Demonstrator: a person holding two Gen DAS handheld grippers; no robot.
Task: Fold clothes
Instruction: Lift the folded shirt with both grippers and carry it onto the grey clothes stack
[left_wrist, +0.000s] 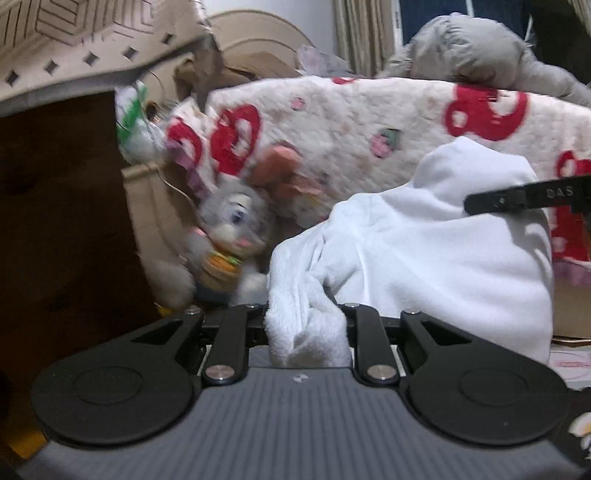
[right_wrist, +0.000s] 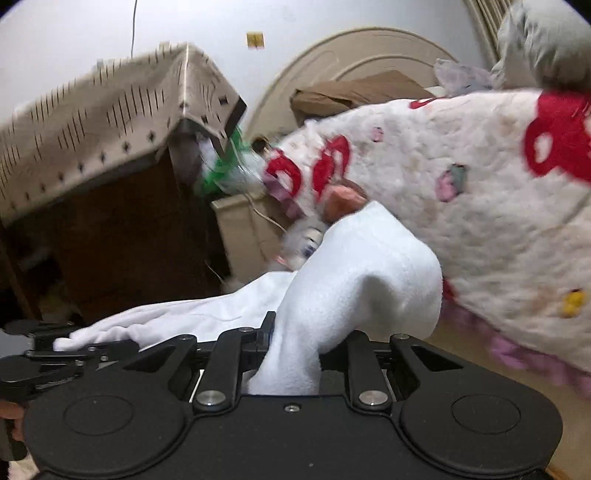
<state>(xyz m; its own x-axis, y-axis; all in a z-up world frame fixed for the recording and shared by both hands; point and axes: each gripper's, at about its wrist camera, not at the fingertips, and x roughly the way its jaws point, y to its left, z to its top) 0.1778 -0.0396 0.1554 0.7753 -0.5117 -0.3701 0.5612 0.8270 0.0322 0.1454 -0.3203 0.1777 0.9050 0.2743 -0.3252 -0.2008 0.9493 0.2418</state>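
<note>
A white fleecy blanket (left_wrist: 351, 122) printed with red shapes fills the upper right of both views, heaped high, with a grey padded garment (left_wrist: 476, 48) lying on top at the upper right of the frame. At the upper left stands a dark wooden cabinet (right_wrist: 122, 236) under a beige patterned cloth (right_wrist: 99, 114); a curved cream headboard (right_wrist: 354, 51) rises behind, at the upper centre.

The white garment (left_wrist: 436, 251) occupies the centre and lower right of the left wrist view, bunched and lifted, stretched between the two tools. In the right wrist view it rises as a rounded hump at centre and trails away to the lower left.

The left claw (left_wrist: 306, 332), low centre of its own view, is nearly closed, with a wad of the garment's terry edge pinched between its jaws. The right claw (right_wrist: 291, 354) is likewise nearly closed, gripping a fold of the same garment, which spills back through the jaws.

A grey plush rabbit (left_wrist: 229, 236) sits blurred at centre left, below the blanket, just beside the cabinet.
</note>
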